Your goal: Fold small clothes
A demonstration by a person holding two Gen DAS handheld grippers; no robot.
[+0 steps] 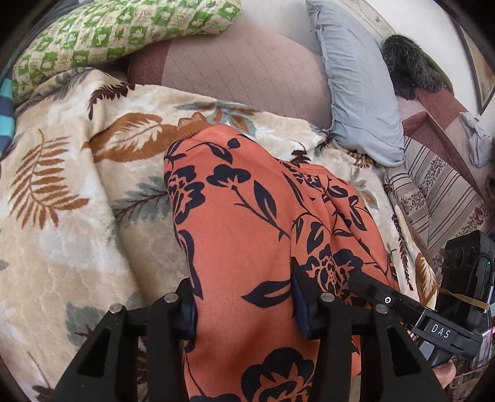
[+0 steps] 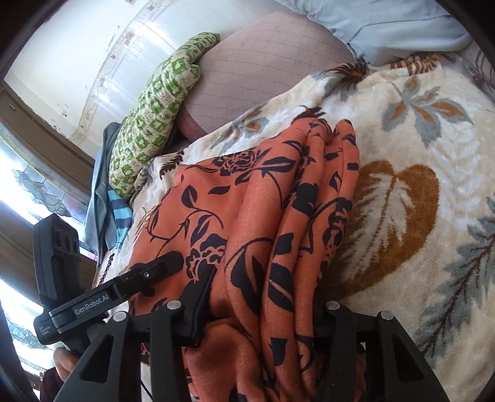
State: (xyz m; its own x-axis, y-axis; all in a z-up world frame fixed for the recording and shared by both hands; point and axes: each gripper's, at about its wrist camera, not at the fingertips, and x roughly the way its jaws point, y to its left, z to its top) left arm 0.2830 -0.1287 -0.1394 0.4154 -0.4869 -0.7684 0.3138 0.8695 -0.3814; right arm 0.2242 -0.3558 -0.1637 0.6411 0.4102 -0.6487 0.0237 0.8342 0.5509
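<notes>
An orange garment with a black flower print (image 1: pixel 247 222) lies bunched on a cream leaf-patterned blanket (image 1: pixel 62 216). Its ribbed brown cuff (image 1: pixel 191 126) points away at the far end. My left gripper (image 1: pixel 244 306) is shut on the near end of the garment, cloth filling the gap between the fingers. My right gripper (image 2: pixel 263 312) is shut on the same garment (image 2: pixel 263 201), whose folds run away from it in ridges. The right gripper also shows in the left wrist view (image 1: pixel 386 300), lying against the garment's right edge. The left gripper shows in the right wrist view (image 2: pixel 154 272).
A green patterned pillow (image 1: pixel 123 27), a mauve quilted cushion (image 1: pixel 247 65) and a grey-blue pillow (image 1: pixel 362 92) lie beyond the blanket. A striped floral cover (image 1: pixel 433 191) is at the right. A dark furry thing (image 1: pixel 408 65) sits behind. A window (image 2: pixel 37 191) is left.
</notes>
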